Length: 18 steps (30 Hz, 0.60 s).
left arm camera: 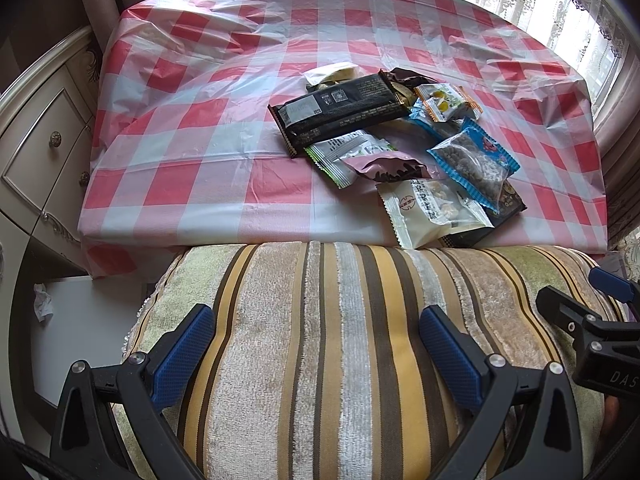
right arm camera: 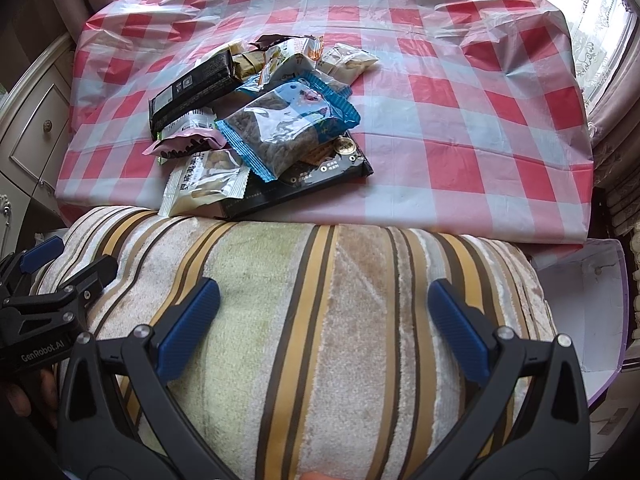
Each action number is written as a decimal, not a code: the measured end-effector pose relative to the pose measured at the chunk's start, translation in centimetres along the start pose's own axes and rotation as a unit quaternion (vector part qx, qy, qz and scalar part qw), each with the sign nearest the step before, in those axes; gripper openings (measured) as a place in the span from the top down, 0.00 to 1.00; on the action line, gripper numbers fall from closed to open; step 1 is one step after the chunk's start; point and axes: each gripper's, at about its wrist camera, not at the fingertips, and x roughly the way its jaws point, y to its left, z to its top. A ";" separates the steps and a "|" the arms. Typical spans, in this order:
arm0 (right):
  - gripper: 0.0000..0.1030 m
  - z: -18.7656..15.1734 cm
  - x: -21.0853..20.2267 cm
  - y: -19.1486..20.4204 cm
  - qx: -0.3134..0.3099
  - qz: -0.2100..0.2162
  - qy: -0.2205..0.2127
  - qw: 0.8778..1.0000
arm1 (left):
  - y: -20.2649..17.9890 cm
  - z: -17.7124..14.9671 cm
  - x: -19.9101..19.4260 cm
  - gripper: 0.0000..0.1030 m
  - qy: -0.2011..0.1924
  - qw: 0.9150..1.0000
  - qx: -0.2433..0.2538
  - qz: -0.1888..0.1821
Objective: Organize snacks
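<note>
Not started: left tongs [left arm camera: 316, 344] and right tongs [right arm camera: 324, 320] both wide, empty, over striped plush cushion [right arm camera: 304, 320]; next reach ahead to jumbled snack-packet pile [left arm camera: 400, 136] on red-checked table [left arm camera: 208, 120].

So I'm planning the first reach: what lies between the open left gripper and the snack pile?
In the left wrist view, only the striped cushion separates the left gripper from the snack pile, then a short strip of checked tablecloth.

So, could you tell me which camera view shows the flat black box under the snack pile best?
The right wrist view: the black box shows its top and near corner. In the left wrist view only an edge peeks out beneath packets.
</note>
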 end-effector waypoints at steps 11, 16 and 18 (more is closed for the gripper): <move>0.00 0.0 0.1 0.0 0.000 0.001 0.002 1.000 | 0.0 0.0 0.0 0.00 0.000 1.000 0.000 0.000; 0.00 0.1 0.4 -0.2 0.002 0.008 0.004 1.000 | 0.1 0.1 0.0 0.00 -0.001 1.000 -0.003 -0.002; 0.00 0.1 0.5 -0.4 0.005 0.015 0.006 1.000 | 0.2 0.3 -0.1 0.00 -0.004 1.000 -0.006 -0.004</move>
